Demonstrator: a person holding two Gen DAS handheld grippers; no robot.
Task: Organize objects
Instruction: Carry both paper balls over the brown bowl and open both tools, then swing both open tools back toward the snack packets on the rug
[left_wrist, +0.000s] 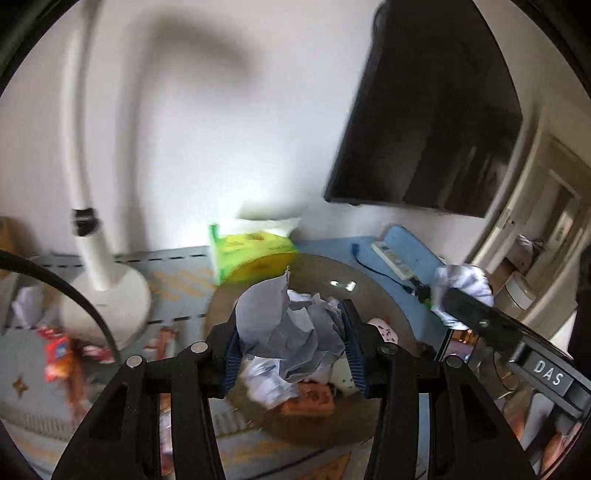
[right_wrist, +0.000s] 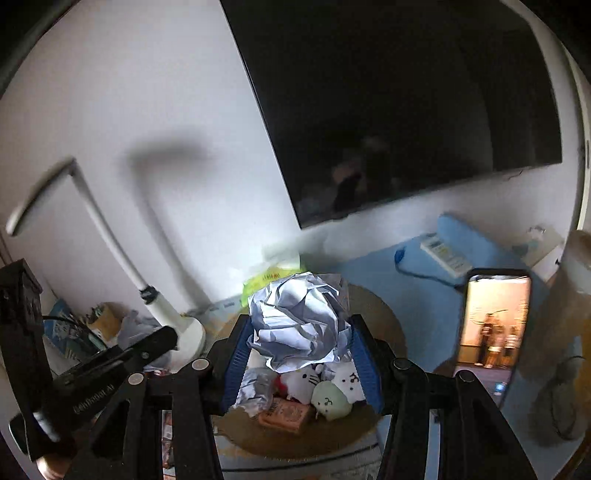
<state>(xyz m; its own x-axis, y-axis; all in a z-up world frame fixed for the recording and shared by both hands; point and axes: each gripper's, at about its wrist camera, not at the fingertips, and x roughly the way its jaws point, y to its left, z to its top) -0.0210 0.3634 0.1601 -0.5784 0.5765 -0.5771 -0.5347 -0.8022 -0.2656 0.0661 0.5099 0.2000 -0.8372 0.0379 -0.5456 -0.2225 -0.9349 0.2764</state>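
Observation:
My left gripper (left_wrist: 291, 345) is shut on a crumpled ball of white paper (left_wrist: 291, 325), held above a round brown mat (left_wrist: 384, 295). My right gripper (right_wrist: 301, 349) is shut on a second crumpled paper ball (right_wrist: 301, 325) above the same mat (right_wrist: 376, 317); it also shows in the left wrist view (left_wrist: 465, 288) at the right. On the mat lie small plush toys (right_wrist: 332, 391), a brown packet (right_wrist: 286, 413) and more crumpled paper (right_wrist: 255, 387).
A white desk lamp (left_wrist: 107, 288) stands at the left. A green and yellow tissue pack (left_wrist: 251, 254) lies behind the mat. A lit phone (right_wrist: 491, 328) stands at the right. A remote (right_wrist: 447, 254) lies on blue cloth. Red snack wrappers (left_wrist: 59, 354) lie at the left. A dark screen (right_wrist: 406, 103) hangs on the wall.

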